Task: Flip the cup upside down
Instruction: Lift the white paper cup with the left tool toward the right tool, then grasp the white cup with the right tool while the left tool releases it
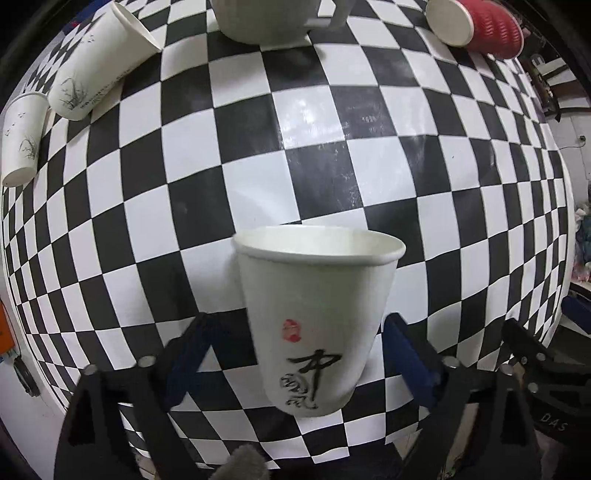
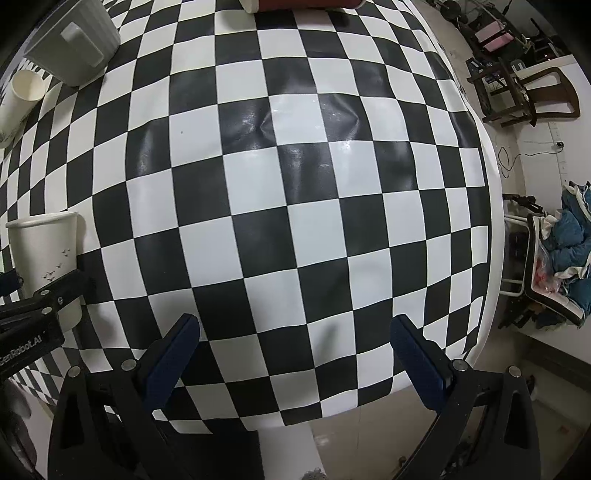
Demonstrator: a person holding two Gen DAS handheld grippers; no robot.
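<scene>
Left gripper (image 1: 295,354) is straddling the upright paper cup (image 1: 317,317), fingers spread; it should be closing squarely mid-wall. Right gripper (image 2: 295,354) is hanging open, empty.

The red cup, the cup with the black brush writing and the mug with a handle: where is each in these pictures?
red cup (image 1: 495,33): left wrist view, top right, on its ribbed side.
brush-writing cup (image 1: 317,314): left wrist view, centre, on its white wall above the writing.
mug (image 2: 74,48): right wrist view, top left, on its ribbed side by the handle.
</scene>
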